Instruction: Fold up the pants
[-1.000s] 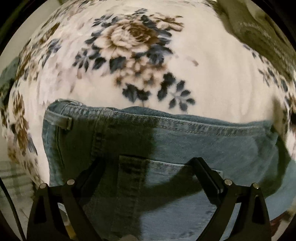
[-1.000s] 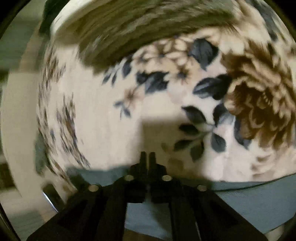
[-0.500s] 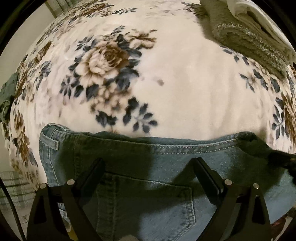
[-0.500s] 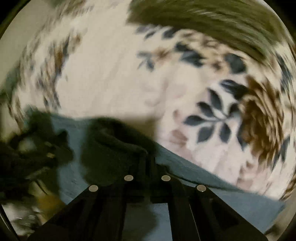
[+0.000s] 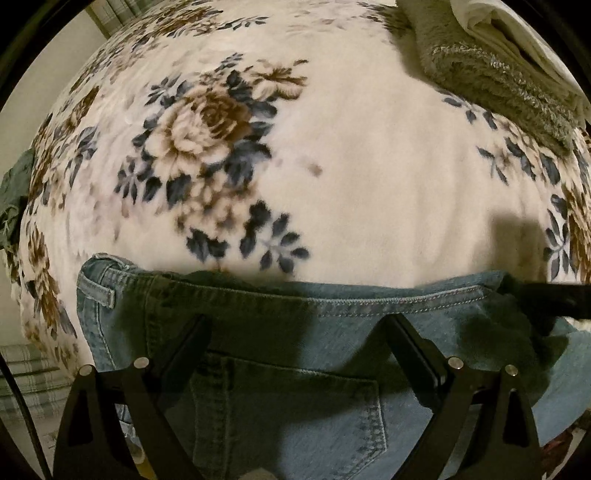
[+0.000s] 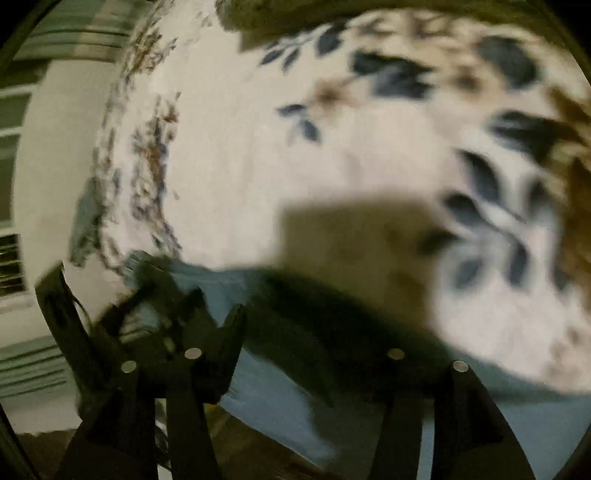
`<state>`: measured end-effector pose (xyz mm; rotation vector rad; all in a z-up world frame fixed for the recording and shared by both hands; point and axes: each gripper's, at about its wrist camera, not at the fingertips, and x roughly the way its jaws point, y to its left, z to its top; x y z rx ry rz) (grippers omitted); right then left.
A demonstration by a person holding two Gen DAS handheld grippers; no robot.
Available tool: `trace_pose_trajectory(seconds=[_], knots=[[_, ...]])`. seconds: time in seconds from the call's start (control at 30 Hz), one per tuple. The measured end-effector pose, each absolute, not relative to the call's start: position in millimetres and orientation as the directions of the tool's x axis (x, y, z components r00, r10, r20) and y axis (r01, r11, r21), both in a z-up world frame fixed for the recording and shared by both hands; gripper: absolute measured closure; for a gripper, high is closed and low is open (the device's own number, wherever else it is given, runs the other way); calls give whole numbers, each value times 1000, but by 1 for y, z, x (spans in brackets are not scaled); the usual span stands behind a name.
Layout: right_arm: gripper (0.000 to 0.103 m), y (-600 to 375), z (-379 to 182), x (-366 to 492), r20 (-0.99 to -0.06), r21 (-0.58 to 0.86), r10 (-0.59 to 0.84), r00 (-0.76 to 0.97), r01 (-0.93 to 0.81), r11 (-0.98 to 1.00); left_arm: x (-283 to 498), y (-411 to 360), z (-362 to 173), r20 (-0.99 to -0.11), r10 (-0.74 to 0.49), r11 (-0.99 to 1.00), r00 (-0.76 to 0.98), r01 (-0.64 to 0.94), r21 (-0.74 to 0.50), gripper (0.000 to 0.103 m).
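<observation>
Light blue jeans (image 5: 295, 332) lie on a floral blanket (image 5: 369, 166), waistband toward the far side, a back pocket (image 5: 295, 406) facing up. My left gripper (image 5: 295, 325) is open and empty, its fingers spread above the waistband and pocket. In the blurred right wrist view the jeans (image 6: 280, 384) lie at the bottom, and my right gripper (image 6: 314, 317) is open over their edge, holding nothing. The right gripper's dark finger also shows in the left wrist view (image 5: 554, 299), at the right end of the waistband.
A folded olive-green fuzzy towel (image 5: 498, 85) with white cloth (image 5: 509, 29) on it lies at the far right of the blanket. A green garment (image 5: 14, 192) hangs at the blanket's left edge. A wall (image 6: 48, 184) stands to the left.
My right gripper was shut and has opened, swinging across the jeans' edge. My left gripper has drawn back toward the near side, so more blanket shows beyond the waistband.
</observation>
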<state>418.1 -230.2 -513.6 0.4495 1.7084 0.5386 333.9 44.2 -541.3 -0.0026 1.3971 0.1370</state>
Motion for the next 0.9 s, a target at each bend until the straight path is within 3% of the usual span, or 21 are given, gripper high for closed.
trace_pose_trajectory(seconds=[0.33,0.5,0.53,0.6,0.63,0.83,0.9], knots=[[50,-204,-544,399,-562,758,694,-450,56,650,336,52,-540,-984,73,992,165,-110,55,6],[50,-210,-579,413,-499,771,811,-307,271,577,334,53,-546,-984,82,992,157,-107,66,6],[53,-211,-582,413,-506,762,807,-303,281,584,333,53,-548,-985,83,992,154,-105,68,6],[81,-220,-578,409,-520,754,811,-270,302,583,332,54,-549,-985,79,993,152,-103,64,6],[86,-231,-575,405,-506,760,828,-243,328,561,331,54,-550,-985,77,993,154,-103,62,6],[89,-293,-554,385,-363,836,929,72,465,290,327,61,-555,-986,73,992,150,-110,57,6],[88,-291,-541,391,-503,794,864,27,409,449,326,60,-555,-986,78,992,146,-110,62,6]])
